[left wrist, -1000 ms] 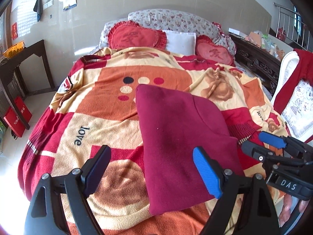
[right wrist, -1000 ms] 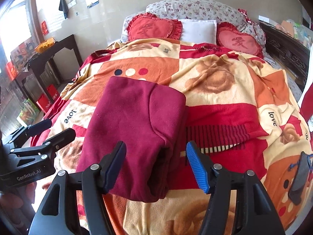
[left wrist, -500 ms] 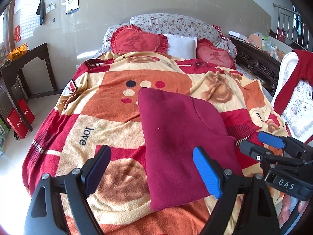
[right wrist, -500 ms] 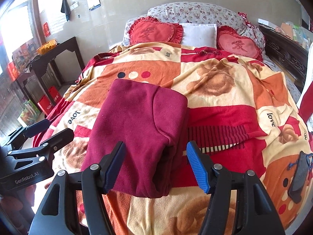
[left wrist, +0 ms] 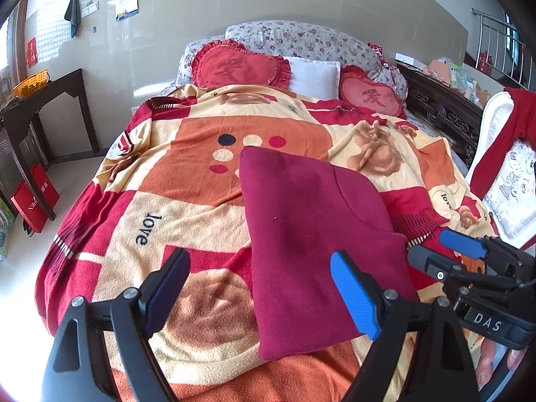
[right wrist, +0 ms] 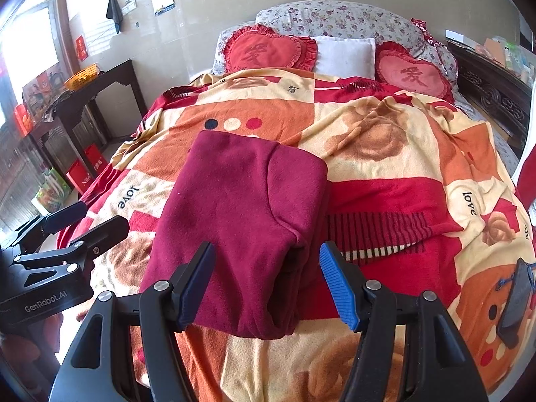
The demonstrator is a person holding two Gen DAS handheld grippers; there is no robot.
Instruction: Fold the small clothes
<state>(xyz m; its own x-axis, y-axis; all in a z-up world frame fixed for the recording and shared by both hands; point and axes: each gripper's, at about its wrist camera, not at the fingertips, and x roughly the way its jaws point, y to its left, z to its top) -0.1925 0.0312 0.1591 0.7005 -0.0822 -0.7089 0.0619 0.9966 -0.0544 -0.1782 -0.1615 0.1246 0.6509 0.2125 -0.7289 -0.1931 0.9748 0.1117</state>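
Left gripper (left wrist: 259, 293): jaws spread, empty, above the near edge of the folded maroon fleece garment (left wrist: 311, 234). Right gripper (right wrist: 266, 284): jaws spread, empty, straddling the garment's near right corner without touching it. Garment lies flat on the orange, red and cream patterned blanket (left wrist: 187, 181), near its foot end. The right wrist view alone shows the garment's layered open fold and a black clip (right wrist: 516, 296) on the blanket, right of the garment.

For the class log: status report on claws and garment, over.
Left claw open, empty. Right claw open, empty. Maroon garment folded on blanket. Nothing obstructing.
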